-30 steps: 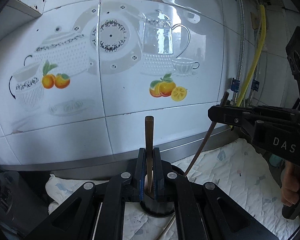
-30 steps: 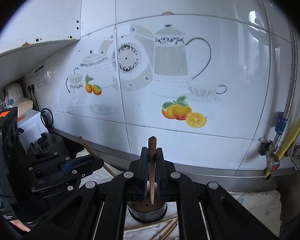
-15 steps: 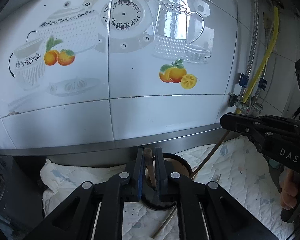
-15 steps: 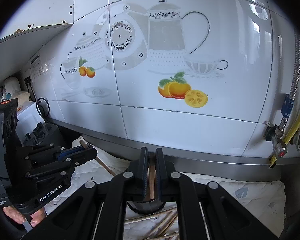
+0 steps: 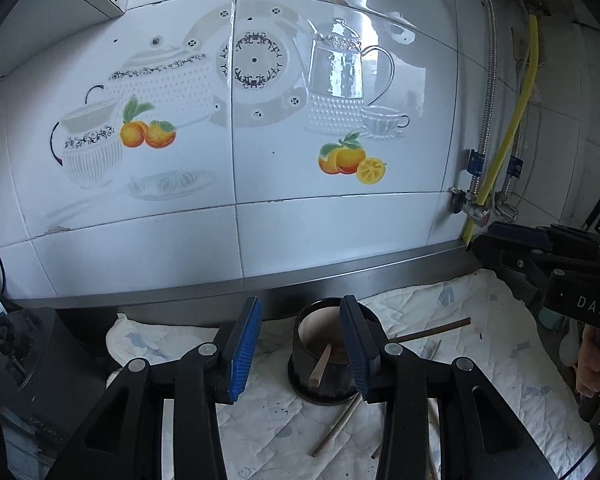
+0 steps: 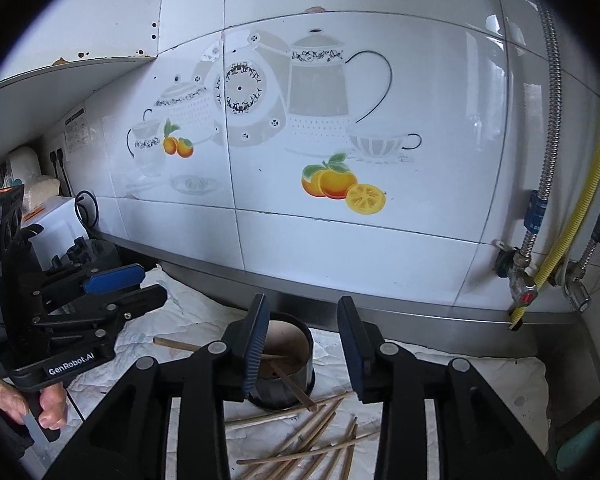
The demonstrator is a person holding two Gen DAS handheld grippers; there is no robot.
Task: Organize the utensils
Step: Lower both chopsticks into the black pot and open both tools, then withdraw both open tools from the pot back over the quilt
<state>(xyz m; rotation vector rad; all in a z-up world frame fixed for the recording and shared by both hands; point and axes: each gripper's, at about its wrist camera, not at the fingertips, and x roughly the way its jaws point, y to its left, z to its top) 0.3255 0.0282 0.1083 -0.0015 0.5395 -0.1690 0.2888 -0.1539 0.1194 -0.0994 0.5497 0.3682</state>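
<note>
Chopsticks [image 6: 290,384] now lean inside the dark round holder [image 5: 327,360] on the quilted cloth [image 5: 480,356], just short of the far wall. A second ago you held one upright in each gripper; your left gripper [image 5: 300,346] and right gripper [image 6: 303,346] have just been opening, jaws apart and empty. More loose chopsticks [image 6: 316,440], perhaps a dozen, lie nearer you.
</note>
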